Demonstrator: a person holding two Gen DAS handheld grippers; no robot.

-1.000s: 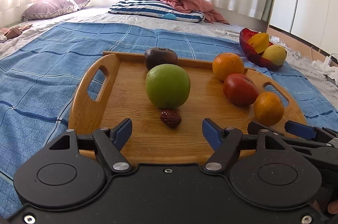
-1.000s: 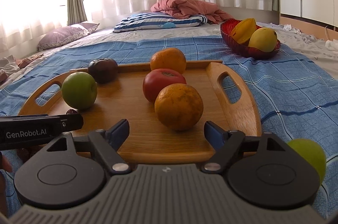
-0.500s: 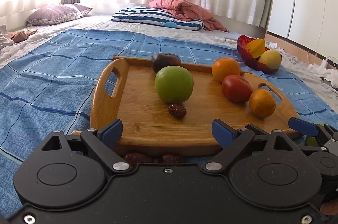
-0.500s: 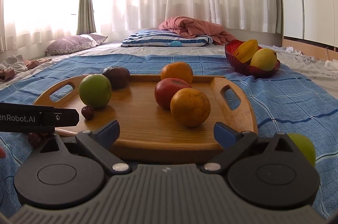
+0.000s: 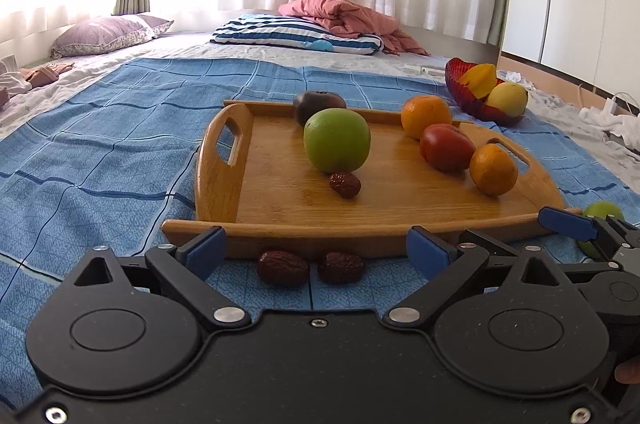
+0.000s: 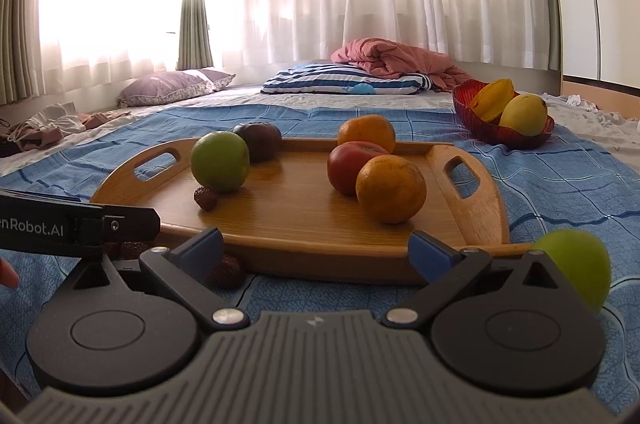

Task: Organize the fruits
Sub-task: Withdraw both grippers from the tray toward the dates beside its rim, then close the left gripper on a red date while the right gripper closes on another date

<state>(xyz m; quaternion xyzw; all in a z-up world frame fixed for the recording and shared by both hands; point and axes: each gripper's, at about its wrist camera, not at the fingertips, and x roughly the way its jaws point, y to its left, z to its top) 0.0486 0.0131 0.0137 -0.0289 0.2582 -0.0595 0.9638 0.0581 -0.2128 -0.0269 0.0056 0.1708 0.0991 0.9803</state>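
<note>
Both grippers hang empty before the wooden tray (image 5: 400,208), jaws just spread wide: left gripper (image 5: 316,248) faces two dried dates (image 5: 282,267) near the tray's front edge, right gripper (image 6: 316,248) nears a green fruit (image 6: 576,264). Next, probably, closing on these strays.

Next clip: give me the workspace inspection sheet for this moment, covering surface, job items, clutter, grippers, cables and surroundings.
Surface: blue checked bedspread on a bed.
Job's things: wooden tray holds a green apple, dark fruit, two oranges, red tomato and one date. Two dates and a second green fruit lie on the bedspread off the tray. Red bowl holds yellow fruit.
Clutter: crumpled clothes at the far left.
Grippers: left gripper and right gripper open, nothing between the jaws, which have just been opening.
Cables: white cable and plug at the right edge.
Surroundings: pillows, pink blanket, curtains.
</note>
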